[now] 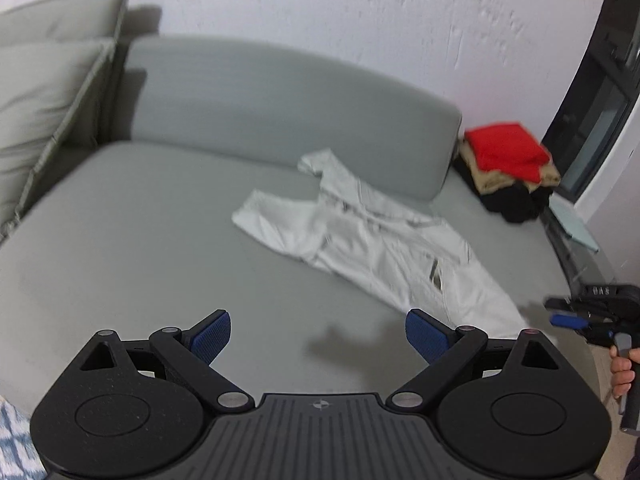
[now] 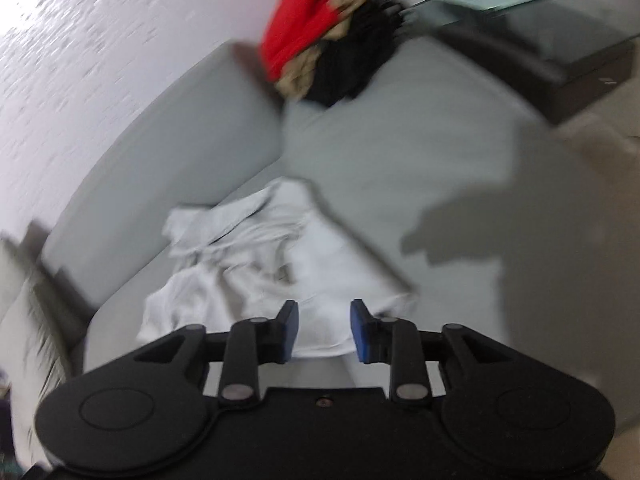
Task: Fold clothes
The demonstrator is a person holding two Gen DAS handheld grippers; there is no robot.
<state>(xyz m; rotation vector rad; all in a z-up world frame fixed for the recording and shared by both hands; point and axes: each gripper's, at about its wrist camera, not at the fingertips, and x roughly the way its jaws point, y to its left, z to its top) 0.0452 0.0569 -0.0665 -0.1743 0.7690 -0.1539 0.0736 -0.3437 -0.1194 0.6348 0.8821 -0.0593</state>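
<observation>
A white short-sleeved shirt (image 1: 380,240) lies crumpled and partly spread on the grey sofa seat (image 1: 140,260). My left gripper (image 1: 318,320) hovers over the seat in front of the shirt, jaws wide open and empty. At the right edge of the left wrist view, a hand (image 1: 624,368) holds my right gripper (image 1: 576,318) beside the shirt's near corner. In the blurred right wrist view the shirt (image 2: 260,264) lies just beyond my right gripper (image 2: 324,314). Its blue pads stand partly apart with nothing pinched between them.
A pile of folded clothes (image 1: 508,160), red on top of tan and black, sits at the seat's far right end (image 2: 320,48). Pale cushions (image 1: 48,100) lean at the left. A low dark table (image 2: 560,60) stands beyond the sofa's right end.
</observation>
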